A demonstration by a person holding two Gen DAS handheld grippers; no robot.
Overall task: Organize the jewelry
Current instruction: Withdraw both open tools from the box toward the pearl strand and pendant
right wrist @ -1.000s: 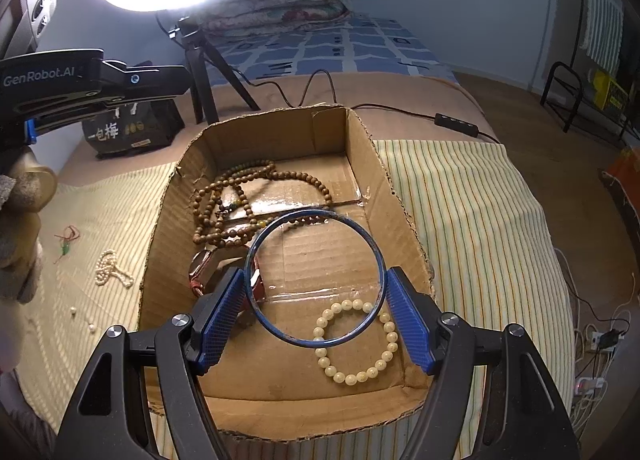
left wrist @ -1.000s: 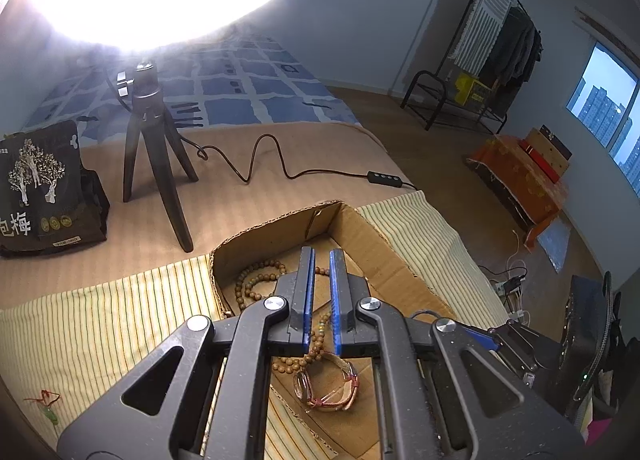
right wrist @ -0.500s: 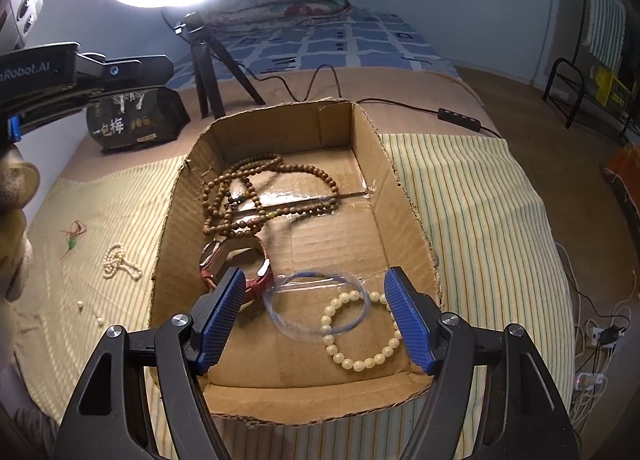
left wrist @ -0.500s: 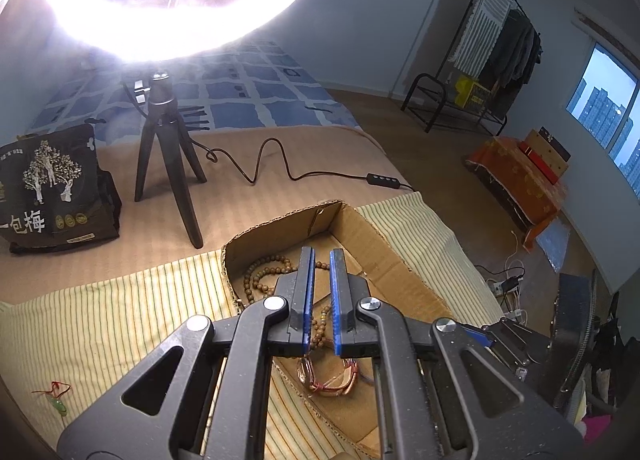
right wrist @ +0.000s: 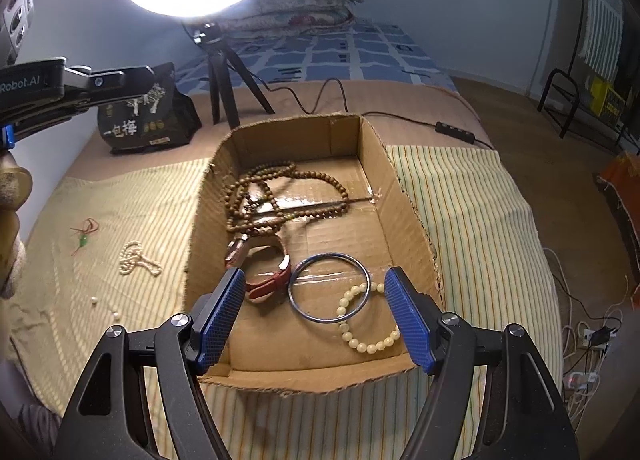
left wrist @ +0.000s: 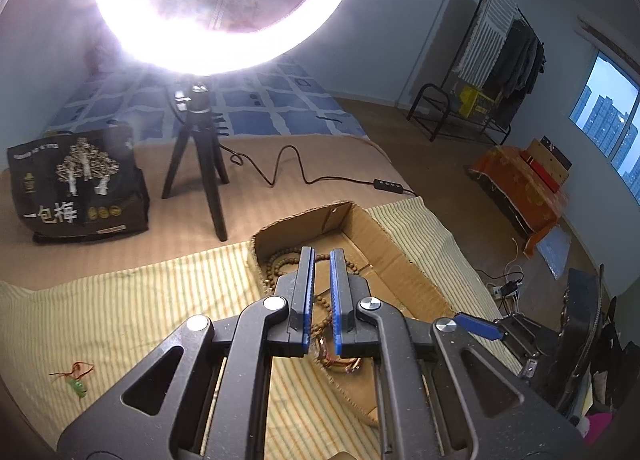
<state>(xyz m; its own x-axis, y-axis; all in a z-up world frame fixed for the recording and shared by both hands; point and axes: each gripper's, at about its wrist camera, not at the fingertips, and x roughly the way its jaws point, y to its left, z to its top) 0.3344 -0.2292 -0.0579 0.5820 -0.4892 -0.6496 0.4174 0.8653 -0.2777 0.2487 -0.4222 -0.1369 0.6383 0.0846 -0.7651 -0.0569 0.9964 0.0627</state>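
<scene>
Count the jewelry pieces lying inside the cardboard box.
4: brown bead necklace at the back, red-strap watch middle left, blue bangle near front, overlapping cream bead bracelet. The front wall may hide more.

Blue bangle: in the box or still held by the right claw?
In the box. The blue bangle lies flat on the cardboard box floor; right claw open above it.

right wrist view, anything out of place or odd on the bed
Yes. A white bead strand and a green charm on red cord lie on the striped cloth, outside the cardboard box that holds the other jewelry. Loose white beads are scattered nearby, as if off a broken strand.
</scene>
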